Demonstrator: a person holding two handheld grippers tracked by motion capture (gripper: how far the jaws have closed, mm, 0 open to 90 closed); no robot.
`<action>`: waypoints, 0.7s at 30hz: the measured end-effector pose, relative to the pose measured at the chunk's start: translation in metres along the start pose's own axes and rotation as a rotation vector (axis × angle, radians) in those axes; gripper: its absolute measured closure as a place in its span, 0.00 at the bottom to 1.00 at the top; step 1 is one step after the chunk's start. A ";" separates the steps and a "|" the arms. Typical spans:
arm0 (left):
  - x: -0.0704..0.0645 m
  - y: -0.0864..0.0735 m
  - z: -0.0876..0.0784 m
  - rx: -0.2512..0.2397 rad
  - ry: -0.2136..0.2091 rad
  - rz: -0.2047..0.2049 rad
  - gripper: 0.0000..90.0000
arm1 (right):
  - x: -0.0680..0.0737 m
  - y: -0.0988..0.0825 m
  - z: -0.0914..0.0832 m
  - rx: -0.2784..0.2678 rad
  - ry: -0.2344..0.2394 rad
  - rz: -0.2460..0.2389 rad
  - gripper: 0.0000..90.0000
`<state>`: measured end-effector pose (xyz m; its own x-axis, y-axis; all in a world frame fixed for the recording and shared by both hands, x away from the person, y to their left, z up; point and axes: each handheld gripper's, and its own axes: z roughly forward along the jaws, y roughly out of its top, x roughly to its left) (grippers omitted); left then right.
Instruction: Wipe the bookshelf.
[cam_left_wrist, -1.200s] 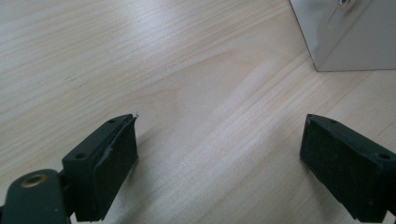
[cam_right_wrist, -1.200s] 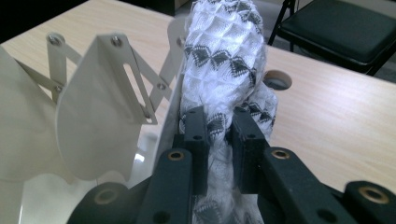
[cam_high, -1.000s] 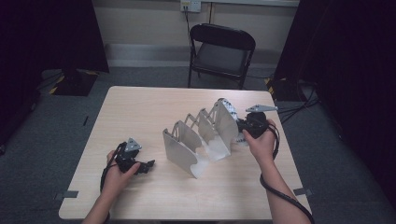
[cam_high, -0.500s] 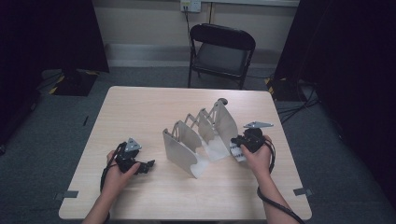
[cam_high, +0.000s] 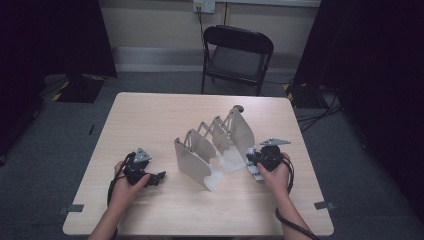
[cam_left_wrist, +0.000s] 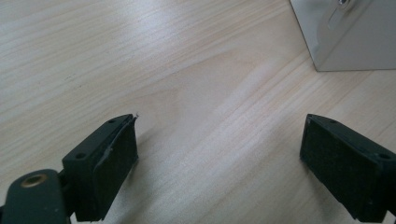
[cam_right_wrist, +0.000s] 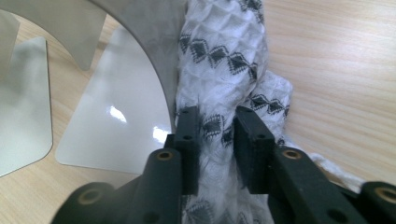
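Centrally, we take the right gripper (cam_right_wrist: 217, 140) as our starting point: its two black jaws stand a little apart with a bunched white cloth printed with small black diamond motifs (cam_right_wrist: 224, 70) between them. The jaws have just been opening, and in the right gripper view narrow gaps appear beside the pads, so we judge the hold slackened rather than firm. The cloth runs straight ahead of this gripper, its long axis in line with the jaws, and lies on the pale wooden table (cam_right_wrist: 336, 60), touching the curved edge of the nearest panel of a grey metal accordion-style rack of upright plates (cam_right_wrist: 140, 32). In the high view we see the same right gripper (cam_high: 255, 162) low at the table, just beside the rack's (cam_high: 212, 150) right end, with the cloth (cam_high: 257, 173) a small pale patch beneath it. The right hand is plainly the nearer to the cloth; any coming move, whether letting go or tucking the cloth against a plate, turns on that forward, jaw-aligned direction. The left gripper (cam_high: 152, 177) rests well apart on the rack's other side; in the left gripper view its jaws (cam_left_wrist: 217, 158) stand wide with only bare table between them and a corner of the rack (cam_left_wrist: 350, 32) ahead. The cloth looks soft, crinkled and quilted, loosely gathered into a rope-like fold.
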<state>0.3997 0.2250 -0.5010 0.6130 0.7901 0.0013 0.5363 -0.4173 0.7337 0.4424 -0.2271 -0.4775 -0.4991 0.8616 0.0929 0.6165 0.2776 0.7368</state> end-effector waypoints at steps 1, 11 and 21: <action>0.000 0.000 0.000 0.000 0.000 0.000 0.12 | -0.001 0.001 -0.002 -0.004 -0.001 0.003 0.75; 0.000 0.000 0.000 0.000 0.000 0.000 0.12 | -0.017 0.007 -0.013 -0.063 -0.050 0.053 0.73; 0.000 0.000 0.000 0.000 0.000 0.000 0.12 | -0.013 -0.007 0.003 -0.022 -0.054 0.040 0.88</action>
<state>0.3997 0.2250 -0.5010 0.6131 0.7900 0.0016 0.5361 -0.4175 0.7337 0.4467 -0.2393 -0.4856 -0.4405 0.8935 0.0872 0.6215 0.2334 0.7479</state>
